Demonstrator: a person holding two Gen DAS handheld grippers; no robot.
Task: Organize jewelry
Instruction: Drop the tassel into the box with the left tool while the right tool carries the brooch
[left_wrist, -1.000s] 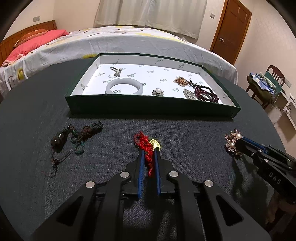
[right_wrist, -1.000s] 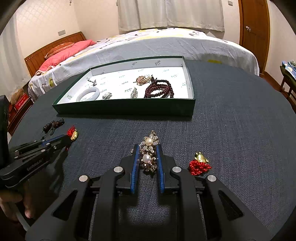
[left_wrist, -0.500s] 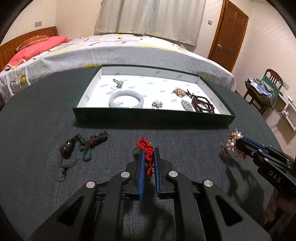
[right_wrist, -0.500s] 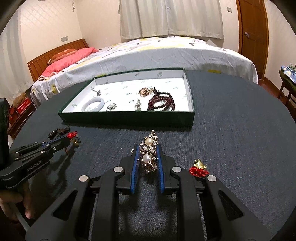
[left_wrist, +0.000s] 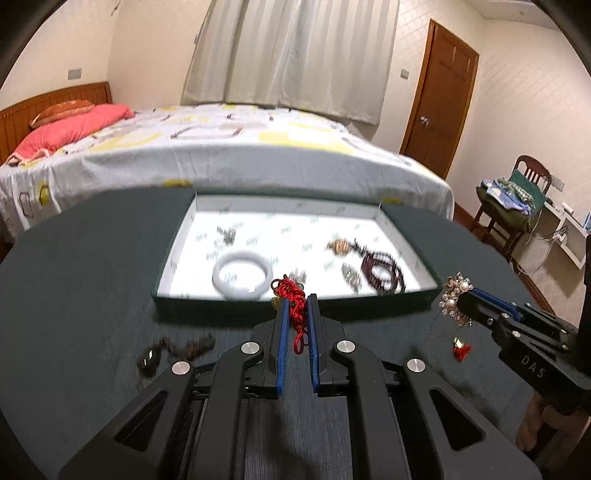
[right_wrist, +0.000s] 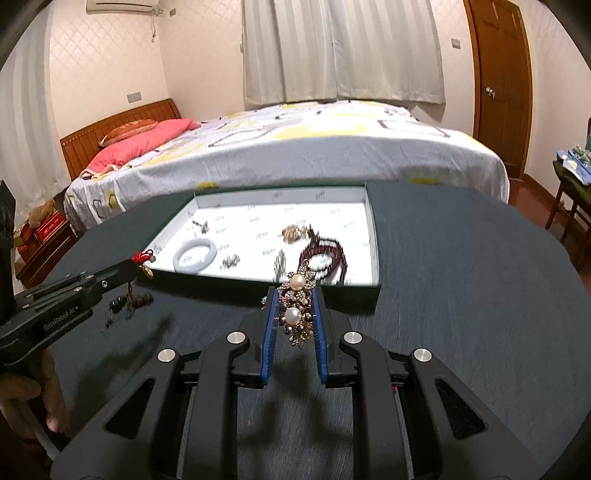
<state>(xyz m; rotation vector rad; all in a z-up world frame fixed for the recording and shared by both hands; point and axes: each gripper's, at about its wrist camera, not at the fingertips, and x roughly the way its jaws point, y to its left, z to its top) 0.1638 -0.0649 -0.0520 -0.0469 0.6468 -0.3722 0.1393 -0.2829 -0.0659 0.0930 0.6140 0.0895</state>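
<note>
Up front in the left wrist view, the left gripper (left_wrist: 295, 306) is pinching a red knotted cord charm (left_wrist: 294, 295) above the dark round table (left_wrist: 92, 266), just short of the green white-lined tray (left_wrist: 295, 312). Only this view is showing a small red-and-gold trinket (left_wrist: 461, 348) lying on the cloth.

Turning to the right wrist view, the right gripper (right_wrist: 294, 314) is clamping a gold pearl-set brooch (right_wrist: 297, 306). The loose cord could be snagging the tray wall; the knobbly brooch could be twisting out.
</note>
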